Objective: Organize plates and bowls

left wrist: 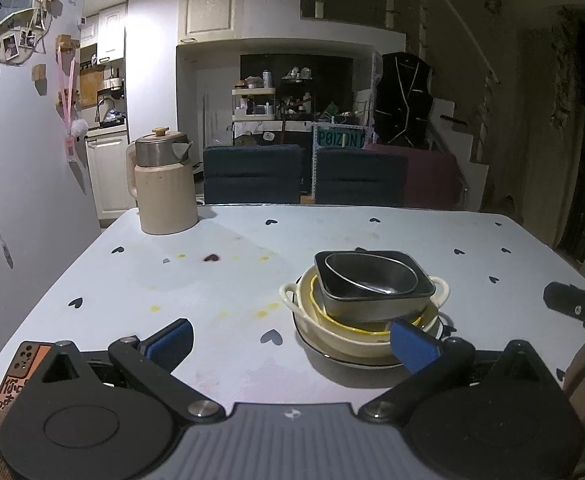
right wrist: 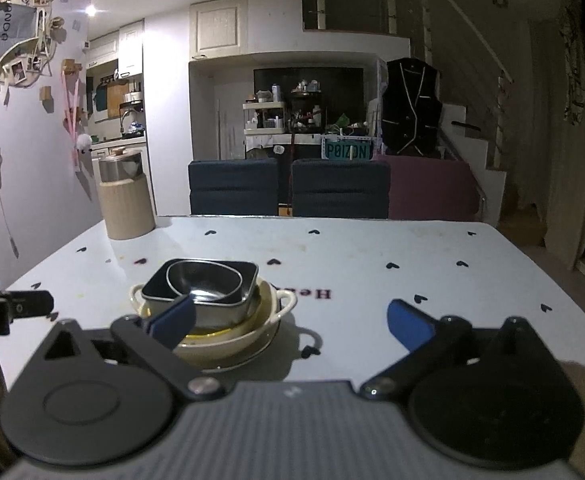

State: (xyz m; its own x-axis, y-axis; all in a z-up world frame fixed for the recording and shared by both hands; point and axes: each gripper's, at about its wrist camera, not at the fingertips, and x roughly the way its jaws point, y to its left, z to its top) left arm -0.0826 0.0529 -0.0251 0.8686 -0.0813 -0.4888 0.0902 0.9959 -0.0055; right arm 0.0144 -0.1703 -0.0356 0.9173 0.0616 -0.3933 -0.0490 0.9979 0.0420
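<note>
Nesting metal bowl [left wrist: 372,278] inside square tin [left wrist: 376,300], atop stacked dishes [left wrist: 332,332].

The right tongs [right wrist: 290,322] are standing wide apart and empty over the pale blue heart-patterned desk [right wrist: 372,264]; a steel oval bowl [right wrist: 208,282] is nesting in a dark square metal bowl [right wrist: 236,300], sitting atop a cream two-handled ceramic dish [right wrist: 280,304]; a beige kettle [right wrist: 126,200] is standing far left.

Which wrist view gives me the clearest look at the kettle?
The left wrist view: the kettle shows whole there, with handle, spout and lid knob. The right wrist view shows the kettle smaller and dimmer, its handle not visible.
</note>
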